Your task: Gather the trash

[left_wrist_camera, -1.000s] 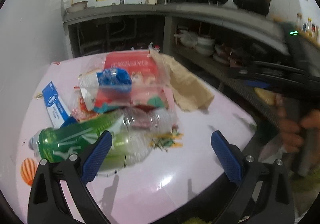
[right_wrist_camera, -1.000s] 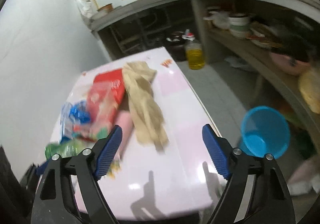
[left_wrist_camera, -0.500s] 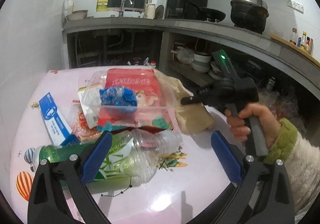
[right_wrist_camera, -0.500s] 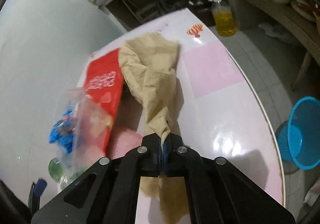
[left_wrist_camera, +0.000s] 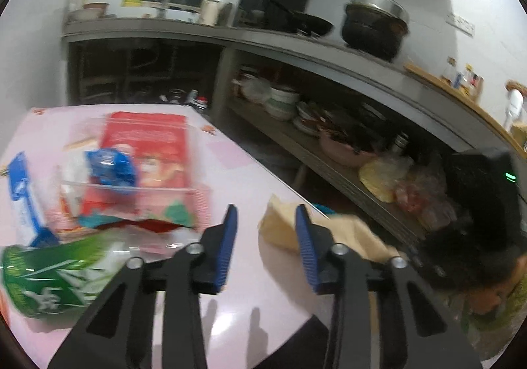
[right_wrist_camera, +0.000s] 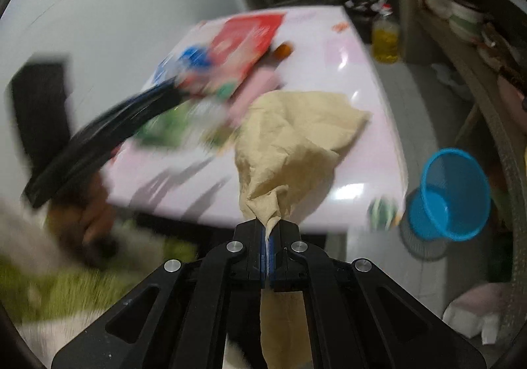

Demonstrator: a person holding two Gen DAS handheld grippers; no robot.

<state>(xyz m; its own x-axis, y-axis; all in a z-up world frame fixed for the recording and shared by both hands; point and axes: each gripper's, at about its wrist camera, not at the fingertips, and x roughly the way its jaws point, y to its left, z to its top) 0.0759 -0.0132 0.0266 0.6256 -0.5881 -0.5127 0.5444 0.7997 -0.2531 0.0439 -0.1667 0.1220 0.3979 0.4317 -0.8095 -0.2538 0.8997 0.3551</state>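
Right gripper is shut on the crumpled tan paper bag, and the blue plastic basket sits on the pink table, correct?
Not quite. The right gripper is shut on the crumpled tan paper bag, but the blue plastic basket stands on the floor beside the pink table, per the right wrist view.

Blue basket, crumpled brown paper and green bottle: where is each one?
Blue basket [right_wrist_camera: 451, 194]: right wrist view, on its inner wall.
Crumpled brown paper [right_wrist_camera: 290, 145]: right wrist view, on its wrinkled middle, above the closed gripper.
Green bottle [left_wrist_camera: 49, 273]: left wrist view, on its green label.
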